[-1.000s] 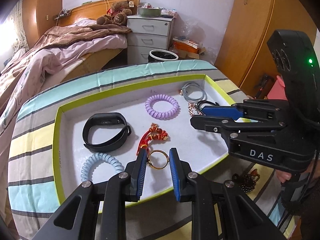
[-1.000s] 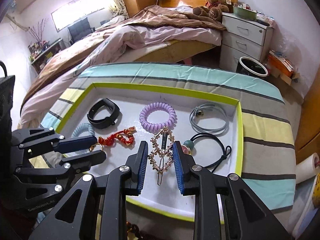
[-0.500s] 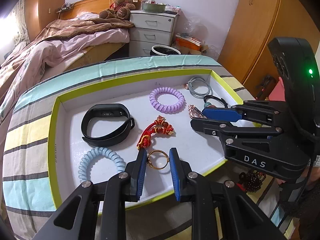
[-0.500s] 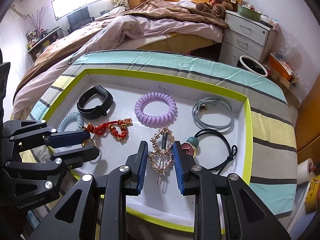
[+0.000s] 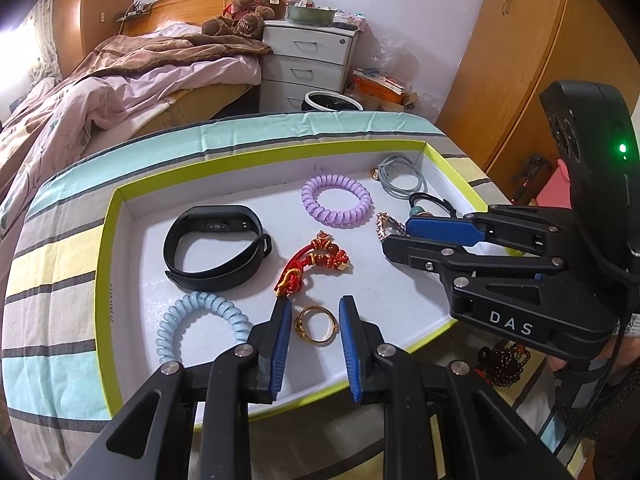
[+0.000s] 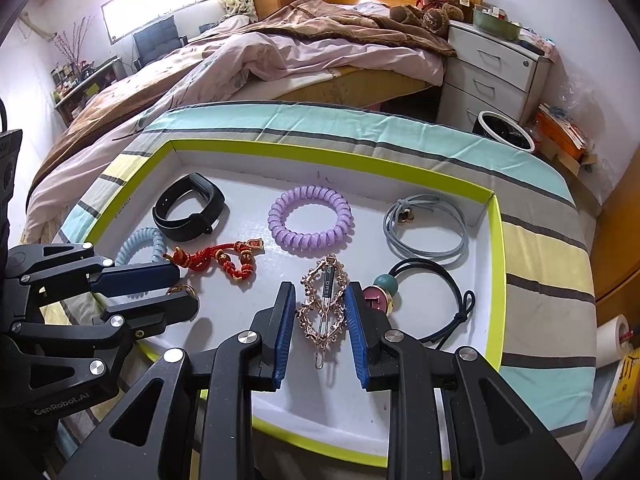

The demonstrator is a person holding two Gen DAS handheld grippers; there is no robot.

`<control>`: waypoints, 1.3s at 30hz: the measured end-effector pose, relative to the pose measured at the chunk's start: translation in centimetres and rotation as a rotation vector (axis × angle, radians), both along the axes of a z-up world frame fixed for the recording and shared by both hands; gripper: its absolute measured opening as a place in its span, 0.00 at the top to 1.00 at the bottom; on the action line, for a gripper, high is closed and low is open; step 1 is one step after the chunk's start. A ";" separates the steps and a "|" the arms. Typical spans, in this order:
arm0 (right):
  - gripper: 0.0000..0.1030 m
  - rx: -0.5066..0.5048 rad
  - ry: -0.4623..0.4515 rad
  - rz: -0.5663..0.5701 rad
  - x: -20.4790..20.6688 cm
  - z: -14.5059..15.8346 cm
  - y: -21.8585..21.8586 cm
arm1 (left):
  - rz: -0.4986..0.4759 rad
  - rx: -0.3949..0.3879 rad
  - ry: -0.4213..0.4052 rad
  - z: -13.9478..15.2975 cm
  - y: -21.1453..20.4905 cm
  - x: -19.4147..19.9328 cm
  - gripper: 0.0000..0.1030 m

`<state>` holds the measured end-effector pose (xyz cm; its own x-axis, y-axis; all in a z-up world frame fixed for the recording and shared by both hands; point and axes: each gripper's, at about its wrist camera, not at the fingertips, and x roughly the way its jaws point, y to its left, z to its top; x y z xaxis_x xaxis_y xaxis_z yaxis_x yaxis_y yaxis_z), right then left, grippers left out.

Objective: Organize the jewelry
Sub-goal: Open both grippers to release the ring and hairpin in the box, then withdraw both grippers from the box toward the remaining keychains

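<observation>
Gold ring [image 5: 315, 325] stays between parted left tongs [image 5: 312, 312], ungripped; both tongs edged forward. Only right view shows hair clip [image 6: 325, 307] between parted right tongs [image 6: 320, 300].

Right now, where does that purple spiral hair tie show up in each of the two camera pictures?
Left wrist view: the purple spiral hair tie lies right of centre, toward the tray's far side, above the red knotted charm.
Right wrist view: it sits near the middle, just beyond the gold hair clip.
Shared landmark: the black wristband, to its left in both.
</observation>
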<state>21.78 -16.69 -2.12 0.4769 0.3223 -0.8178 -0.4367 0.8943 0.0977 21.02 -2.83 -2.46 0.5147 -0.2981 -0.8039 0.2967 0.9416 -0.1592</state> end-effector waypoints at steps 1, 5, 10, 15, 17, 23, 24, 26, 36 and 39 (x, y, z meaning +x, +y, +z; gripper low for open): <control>0.73 0.003 0.001 0.000 0.0 0.0 0.0 | 0.000 -0.001 -0.004 0.1 0.0 -0.1 0.71; 0.65 0.027 -0.009 -0.008 -0.2 0.5 -0.4 | -0.001 -0.008 -0.016 0.6 -0.1 -0.6 0.59; 0.65 0.057 -0.033 -0.016 -1.1 1.6 -0.9 | 0.003 -0.002 -0.040 1.7 -0.1 -1.8 0.59; 0.65 0.086 -0.054 -0.036 -2.2 2.7 -1.7 | 0.016 -0.008 -0.071 3.0 0.1 -3.5 0.59; 0.65 0.104 -0.062 -0.046 -2.8 3.2 -2.1 | 0.025 -0.011 -0.082 3.4 0.3 -4.4 0.59; 0.64 0.159 -0.090 -0.069 -5.8 4.4 -4.2 | 0.048 -0.045 -0.104 4.6 1.0 -6.9 0.58; 0.64 0.163 -0.091 -0.073 -6.3 4.4 -4.6 | 0.052 -0.057 -0.110 4.8 1.2 -7.5 0.58; 0.62 0.167 -0.087 -0.076 -7.2 4.5 -5.4 | 0.062 -0.072 -0.112 5.0 1.3 -8.4 0.58; 0.53 0.258 0.017 -0.085 -10.2 1.2 -6.5 | 0.079 -0.099 -0.087 4.3 1.5 -11.8 0.58; 0.46 0.235 0.035 -0.072 -10.3 0.4 -5.6 | 0.085 -0.094 -0.079 4.0 1.6 -12.4 0.58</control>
